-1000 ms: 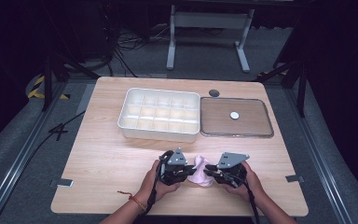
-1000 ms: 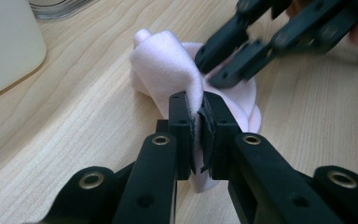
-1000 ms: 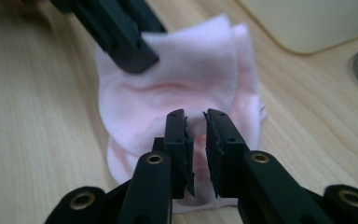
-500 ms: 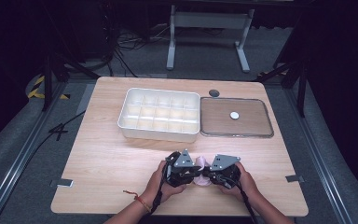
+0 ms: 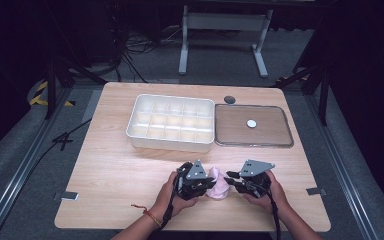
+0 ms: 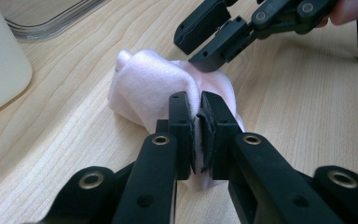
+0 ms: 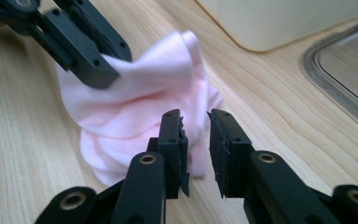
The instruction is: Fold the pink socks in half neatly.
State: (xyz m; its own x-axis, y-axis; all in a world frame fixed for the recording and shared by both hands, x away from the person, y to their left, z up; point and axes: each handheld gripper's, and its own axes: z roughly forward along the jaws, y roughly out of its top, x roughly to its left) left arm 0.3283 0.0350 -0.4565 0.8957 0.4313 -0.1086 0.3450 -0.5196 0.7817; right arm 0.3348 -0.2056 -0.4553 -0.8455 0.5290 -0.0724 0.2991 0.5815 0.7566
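Note:
A crumpled pale pink cloth (image 5: 219, 186) lies on the wooden table (image 5: 110, 170) near its front edge, between my two grippers. My left gripper (image 5: 207, 184) is shut on the cloth's near fold; in the left gripper view its jaws (image 6: 200, 105) pinch pink fabric (image 6: 149, 84). My right gripper (image 5: 231, 178) sits just right of the cloth. Its jaws have just been opening, and in the right gripper view they (image 7: 195, 119) stand slightly apart with no fabric pinched, the cloth (image 7: 140, 93) lying just beyond the tips.
A white compartment tray (image 5: 130, 131) stands at mid-table. To its right lies a flat clear-rimmed lid (image 5: 220, 142) with a small white disc (image 5: 251, 123) on it. A dark round knob (image 5: 229, 99) sits behind them. Bare wood stretches left of the hands.
The right gripper has drawn back to the right, off the cloth, with its jaws a little wider. The left gripper stays shut on the cloth in the same place.

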